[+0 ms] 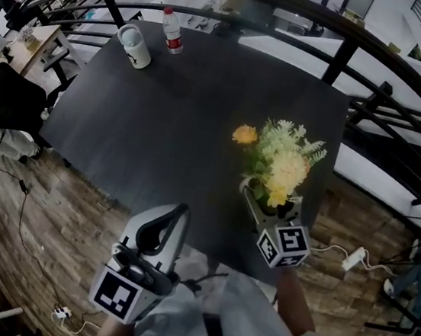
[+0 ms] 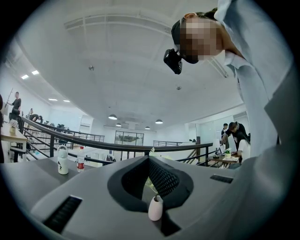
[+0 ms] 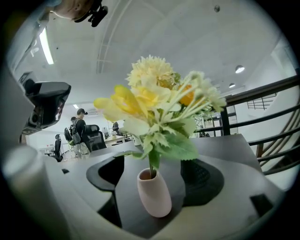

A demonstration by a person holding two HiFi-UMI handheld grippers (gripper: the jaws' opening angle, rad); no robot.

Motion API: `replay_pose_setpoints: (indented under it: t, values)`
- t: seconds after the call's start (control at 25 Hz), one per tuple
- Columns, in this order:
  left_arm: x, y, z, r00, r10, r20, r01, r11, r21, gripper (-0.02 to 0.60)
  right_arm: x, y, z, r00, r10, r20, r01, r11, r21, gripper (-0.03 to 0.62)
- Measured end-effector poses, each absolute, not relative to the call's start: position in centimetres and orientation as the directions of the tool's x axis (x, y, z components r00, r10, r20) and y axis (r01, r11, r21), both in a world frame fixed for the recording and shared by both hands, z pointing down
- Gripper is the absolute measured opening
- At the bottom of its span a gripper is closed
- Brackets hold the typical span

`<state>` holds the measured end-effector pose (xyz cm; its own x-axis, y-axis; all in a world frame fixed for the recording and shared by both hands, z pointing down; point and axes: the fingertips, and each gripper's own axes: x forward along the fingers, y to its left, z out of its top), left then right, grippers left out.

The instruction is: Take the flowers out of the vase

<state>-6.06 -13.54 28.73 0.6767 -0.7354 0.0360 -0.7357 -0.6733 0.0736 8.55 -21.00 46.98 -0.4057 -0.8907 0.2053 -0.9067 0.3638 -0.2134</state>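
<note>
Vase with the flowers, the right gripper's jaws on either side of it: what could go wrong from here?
1. The right gripper is open with its jaws flanking the vase, not the stems; closing here would likely grab the vase instead of the flowers.
2. The flowers spread far wider than the small vase, so a sideways nudge could tip it.
3. The left gripper hangs off the table, away from the vase; pulling the flowers unbraced might lift the vase too.
</note>
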Motion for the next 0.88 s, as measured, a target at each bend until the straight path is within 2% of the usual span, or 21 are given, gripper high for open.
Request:
replay_pose_setpoints:
  t: [0.32, 0.44, 0.6, 0.88]
  values:
    - [-6.0, -13.4, 28.9, 0.667, -0.744, 0.045, -0.745, -0.664, 0.065, -0.002, 9.2, -21.8, 46.5, -0.387, -0.906, 0.17, -0.91, 0.346, -0.228, 0.325]
    - [-6.0, -13.3, 29.0, 0.664, -0.746, 0.045, -0.747, -0.661, 0.065, -0.002, 9.5, -21.7, 46.1, -0.379, -0.912, 0.158, -0.912, 0.34, -0.23, 0.276]
    - [-6.2, -13.3, 29.1, 0.662, -0.748, 0.041, -0.749, -0.659, 0.066, -0.002, 9.6, -21.5, 45.8, -0.372, -0.917, 0.141, -0.915, 0.338, -0.218, 0.178]
    - [-6.3, -13.4, 29.1, 0.661, -0.749, 0.04, -0.75, -0.658, 0.068, -0.002, 9.3, -21.4, 45.5, -0.371, -0.919, 0.135, -0.918, 0.341, -0.201, 0.089]
